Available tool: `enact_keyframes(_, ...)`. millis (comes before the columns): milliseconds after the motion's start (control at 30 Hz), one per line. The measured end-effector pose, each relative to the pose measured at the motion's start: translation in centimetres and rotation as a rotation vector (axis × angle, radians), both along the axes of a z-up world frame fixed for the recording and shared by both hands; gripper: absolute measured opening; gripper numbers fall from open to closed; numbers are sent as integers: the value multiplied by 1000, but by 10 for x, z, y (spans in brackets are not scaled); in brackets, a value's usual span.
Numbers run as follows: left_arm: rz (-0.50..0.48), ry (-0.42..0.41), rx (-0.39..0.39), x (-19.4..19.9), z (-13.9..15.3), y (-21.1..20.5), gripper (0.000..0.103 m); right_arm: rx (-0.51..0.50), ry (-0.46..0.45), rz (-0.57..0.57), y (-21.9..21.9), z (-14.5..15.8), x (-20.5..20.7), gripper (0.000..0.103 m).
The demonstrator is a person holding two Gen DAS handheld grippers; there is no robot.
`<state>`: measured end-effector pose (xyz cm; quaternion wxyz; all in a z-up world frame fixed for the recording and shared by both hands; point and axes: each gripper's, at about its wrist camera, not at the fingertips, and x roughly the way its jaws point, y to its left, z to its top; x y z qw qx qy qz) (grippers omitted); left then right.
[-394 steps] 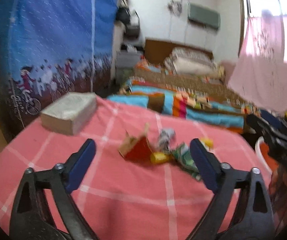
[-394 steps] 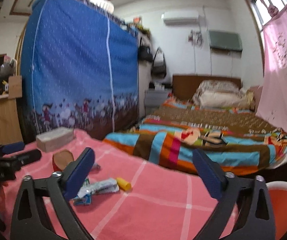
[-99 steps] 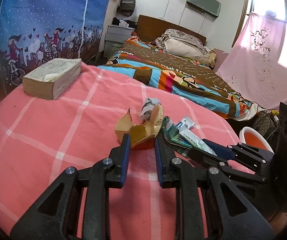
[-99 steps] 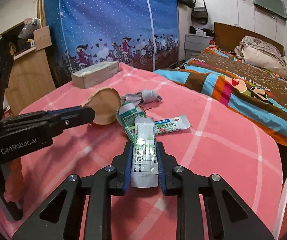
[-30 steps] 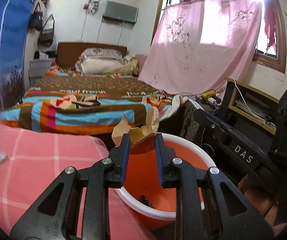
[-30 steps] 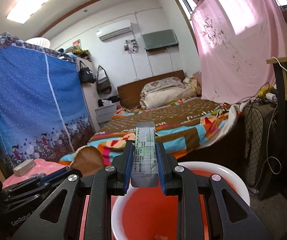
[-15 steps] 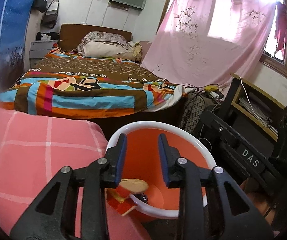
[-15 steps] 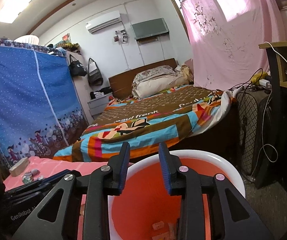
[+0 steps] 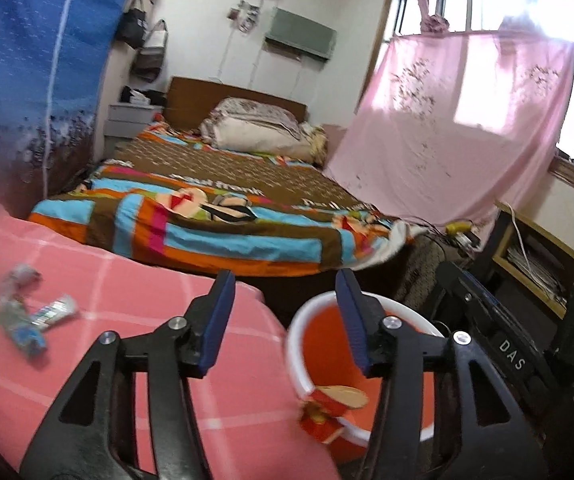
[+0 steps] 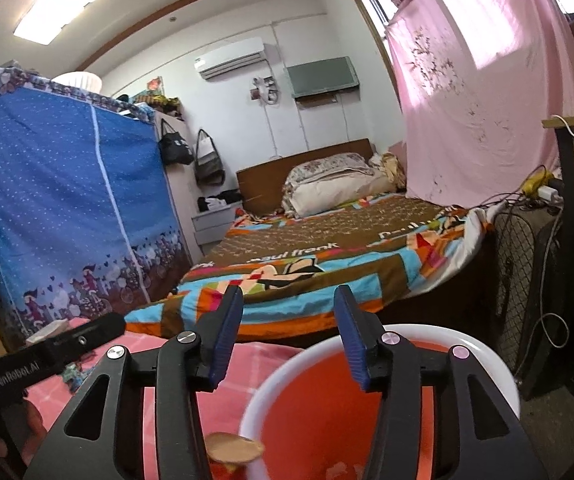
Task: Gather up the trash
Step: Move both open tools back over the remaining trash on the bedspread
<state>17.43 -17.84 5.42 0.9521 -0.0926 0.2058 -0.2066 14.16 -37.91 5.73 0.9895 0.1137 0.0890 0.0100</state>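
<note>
My left gripper (image 9: 283, 292) hangs over the gap between the pink checked table and the bin. Its jaws are opening and nothing is between them. Under it, a crushed red paper cup (image 9: 333, 404) with a brown disc lies against the near rim of the orange bin (image 9: 293, 344). My right gripper (image 10: 287, 312) hovers above the same bin (image 10: 487, 356), its jaws opening and empty. The cup (image 10: 233, 448) shows at the bin's left rim. Several wrappers (image 9: 27, 320) lie on the pink table at the left.
A bed with a striped cover (image 9: 215, 216) stands behind the table and bin. A blue wardrobe (image 10: 67, 208) is at the left. A pink curtain (image 9: 447, 128), a shelf and cables are at the right. The left gripper's body (image 10: 59, 346) crosses the right view.
Both grippers let go of the cup and the white tube, and their jaws stand wider. The left view has swung left, bringing the wrappers into sight.
</note>
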Motion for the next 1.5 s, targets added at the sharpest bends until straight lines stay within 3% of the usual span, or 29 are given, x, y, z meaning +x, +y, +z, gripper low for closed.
enact_keyframes(33,21,-11,0,-1,1,8,60,-7,-4,2,5,1,2,51)
enact_keyframes(100,54,-30,-3,-2,3,20,68,-14,-13,3,12,1,4,73)
enact_keyframes(233,126,-65,-20,-5,6,43,87,-12,-59,19,26,3,5,82)
enact_keyframes(367,219,-104,-10,-9,6,67,103,-16,-102,33,42,5,7,99)
enact_keyframes(400,254,-122,-5,-11,5,74,103,-18,-113,34,45,5,7,103)
enact_keyframes(667,370,-147,49,-10,-1,119,103,-4,-178,152,81,3,19,103)
enact_keyframes(800,404,-143,69,-10,-7,136,103,10,-95,265,97,-10,45,103)
enact_keyframes(1033,442,-117,91,-3,-17,161,103,0,70,342,107,-31,87,103)
enact_keyframes(1167,457,-87,89,3,-19,170,103,-17,70,303,97,-31,90,103)
enact_keyframes(1333,474,-65,77,4,-23,180,103,-158,35,173,94,-27,84,103)
enact_keyframes(1500,489,-64,87,5,-20,186,103,-213,-2,148,100,-22,74,103)
